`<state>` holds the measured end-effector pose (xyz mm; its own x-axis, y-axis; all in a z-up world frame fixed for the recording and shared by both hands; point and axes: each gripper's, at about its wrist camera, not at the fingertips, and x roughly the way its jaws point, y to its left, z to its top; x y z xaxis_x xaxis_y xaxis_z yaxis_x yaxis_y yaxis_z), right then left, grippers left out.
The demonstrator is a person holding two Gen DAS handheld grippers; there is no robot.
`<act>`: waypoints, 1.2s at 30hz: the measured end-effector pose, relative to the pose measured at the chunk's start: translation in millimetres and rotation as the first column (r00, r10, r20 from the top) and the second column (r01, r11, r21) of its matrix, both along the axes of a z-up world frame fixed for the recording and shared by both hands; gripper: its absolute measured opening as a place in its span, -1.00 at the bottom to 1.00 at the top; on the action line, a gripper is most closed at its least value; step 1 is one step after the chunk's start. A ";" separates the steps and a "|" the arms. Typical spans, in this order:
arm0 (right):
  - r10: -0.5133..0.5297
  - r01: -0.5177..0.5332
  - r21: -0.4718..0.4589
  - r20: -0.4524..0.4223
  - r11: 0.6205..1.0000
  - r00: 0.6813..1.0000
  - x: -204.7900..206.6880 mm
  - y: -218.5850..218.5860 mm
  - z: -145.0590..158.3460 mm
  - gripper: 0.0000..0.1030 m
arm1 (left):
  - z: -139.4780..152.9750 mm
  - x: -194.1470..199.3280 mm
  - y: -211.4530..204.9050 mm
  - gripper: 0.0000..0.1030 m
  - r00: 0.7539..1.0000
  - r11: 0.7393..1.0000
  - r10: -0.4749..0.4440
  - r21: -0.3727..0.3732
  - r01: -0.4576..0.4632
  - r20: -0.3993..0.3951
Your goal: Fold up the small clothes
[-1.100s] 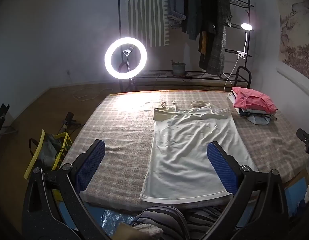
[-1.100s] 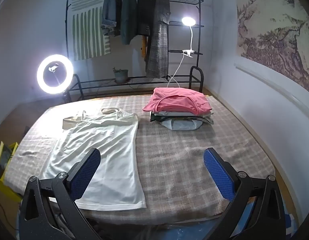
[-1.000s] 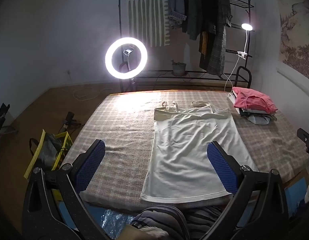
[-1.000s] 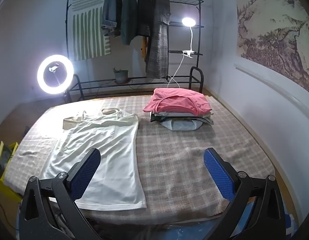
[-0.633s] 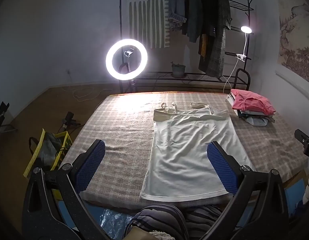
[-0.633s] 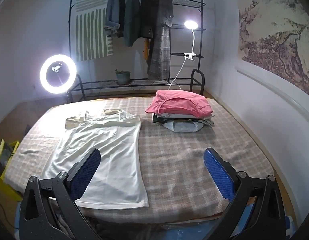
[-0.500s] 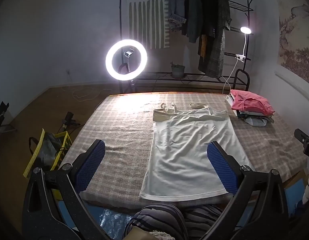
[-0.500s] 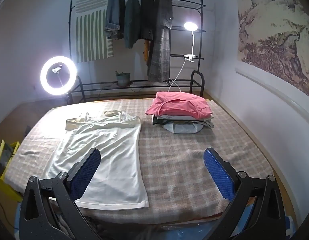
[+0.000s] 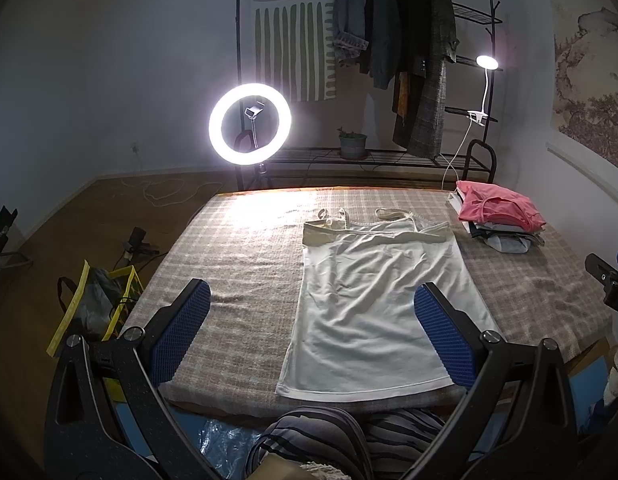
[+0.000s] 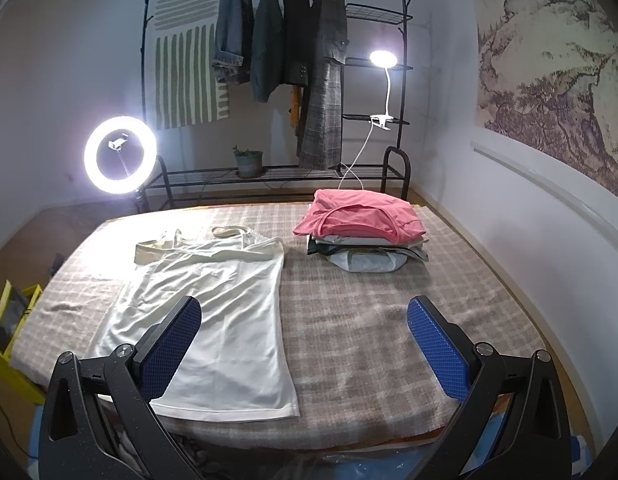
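While I hold both tongs above the near edge of the bed (image 9: 245,248), the white camisole (image 9: 373,300) lies flat on the checked cover, hem toward me and straps toward the far side. My left tongs (image 9: 313,320) are spread wide with nothing between the blue pads (image 9: 181,332); seen from that camera, one pad hangs over bare cover left of the camisole and the other over the camisole's right half. My right tongs (image 10: 305,334) are spread just as wide and hold nothing either, the left pad over the camisole's (image 10: 213,312) lower part and the right pad over bare cover well to its right. Beyond the camisole's right shoulder, apart from it, sits a stack of folded clothes (image 10: 361,236) with a pink piece on top. Past the camisole's straps, off the bed, a ring light (image 9: 250,124) glows, and behind it stands a black clothes rack (image 10: 285,80) with jackets hanging.
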<state>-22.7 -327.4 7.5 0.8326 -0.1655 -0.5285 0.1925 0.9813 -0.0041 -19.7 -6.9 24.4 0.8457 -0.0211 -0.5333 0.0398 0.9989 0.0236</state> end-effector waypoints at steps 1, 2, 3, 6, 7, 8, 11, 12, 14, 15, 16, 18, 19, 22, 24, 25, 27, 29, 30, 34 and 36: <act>-0.001 0.001 -0.003 0.000 1.000 1.000 0.2 1.0 -0.5 0.99 | 1.9 -1.3 -1.8 1.00 1.000 1.000 0.000 0.002 0.000 0.001; -0.001 0.001 -0.003 0.001 1.000 1.000 0.3 1.0 -0.3 0.99 | 1.4 -0.7 -1.4 1.00 1.000 1.000 -0.001 0.001 0.001 0.002; -0.001 0.001 -0.004 0.001 1.000 1.000 0.3 0.9 -0.2 0.99 | 1.5 -0.4 -1.0 1.00 1.000 1.000 -0.002 0.000 0.002 0.001; -0.003 0.003 -0.002 0.003 1.000 1.000 -0.1 0.1 0.3 0.99 | 4.6 -1.6 -3.3 1.00 1.000 1.000 -0.004 0.000 0.004 0.003; -0.003 0.003 0.000 0.004 1.000 1.000 -0.7 -0.8 0.8 0.99 | 5.4 -1.7 -3.1 1.00 1.000 1.000 -0.005 -0.002 0.005 0.003; -0.002 0.002 0.001 0.005 1.000 1.000 -0.6 -0.8 1.1 0.99 | 5.2 -1.6 -3.1 1.00 1.000 1.000 -0.005 -0.001 0.005 0.003; -0.004 0.004 -0.002 0.005 1.000 1.000 -0.1 -0.5 1.5 0.99 | 6.2 -2.6 -4.4 1.00 1.000 1.000 -0.005 0.001 0.005 0.005; -0.002 0.002 -0.001 0.007 1.000 1.000 -1.2 -1.1 1.9 0.99 | 4.6 -2.2 -3.3 1.00 1.000 1.000 -0.004 -0.001 0.004 0.005; -0.003 0.003 -0.001 0.008 1.000 1.000 -1.5 -2.1 2.5 0.99 | 5.9 -2.5 -4.2 1.00 1.000 1.000 -0.005 -0.003 0.005 0.004; -0.003 0.003 -0.001 0.008 1.000 1.000 -1.4 -2.2 2.6 0.99 | 4.3 -2.9 -4.3 1.00 1.000 1.000 -0.003 -0.001 0.003 0.005; -0.003 0.003 -0.002 0.008 1.000 1.000 -1.5 -2.1 2.6 0.99 | 6.4 -3.6 -5.7 1.00 1.000 1.000 -0.004 -0.001 0.004 0.006; -0.002 0.002 -0.001 0.008 1.000 1.000 -1.5 -2.2 2.9 0.99 | 4.2 -3.0 -4.6 1.00 1.000 1.000 -0.002 -0.001 0.002 0.006; -0.003 0.003 -0.002 0.008 1.000 1.000 -1.6 -1.8 2.3 0.99 | 4.4 -3.2 -4.8 1.00 1.000 1.000 -0.002 -0.002 0.002 0.006; -0.003 0.003 -0.003 0.010 1.000 1.000 -1.6 -1.9 2.6 0.99 | 5.8 -3.4 -6.1 1.00 1.000 1.000 -0.001 -0.002 0.001 0.007; -0.003 0.003 -0.003 0.010 1.000 1.000 -1.3 -1.9 2.5 0.99 | 5.2 -3.0 -5.5 1.00 1.000 1.000 -0.002 -0.002 0.002 0.007; -0.002 0.003 -0.003 0.010 1.000 1.000 -1.5 -1.6 2.4 0.99 | 5.9 -3.2 -5.9 1.00 1.000 1.000 -0.001 -0.002 0.001 0.007; -0.001 0.001 -0.006 0.010 1.000 1.000 -1.4 -1.6 2.5 0.99 | 5.2 -3.1 -5.0 1.00 1.000 1.000 -0.003 -0.003 0.003 0.007; 0.001 -0.001 -0.008 0.009 1.000 1.000 -1.6 -0.2 1.6 0.99 | 6.5 -3.6 -5.9 1.00 1.000 1.000 -0.003 -0.002 0.003 0.007; 0.001 -0.001 -0.009 0.010 1.000 1.000 -1.8 0.0 1.4 0.99 | 5.3 -3.5 -5.1 1.00 1.000 1.000 -0.003 -0.002 0.003 0.008; 0.000 0.000 -0.008 0.010 1.000 1.000 -1.8 0.6 1.2 0.99 | 5.3 -3.7 -5.0 1.00 1.000 1.000 -0.002 -0.002 0.002 0.009; 0.000 0.000 -0.010 0.010 1.000 1.000 -1.7 0.9 1.4 0.99 | 4.6 -3.5 -4.2 1.00 1.000 1.000 -0.003 -0.004 0.003 0.009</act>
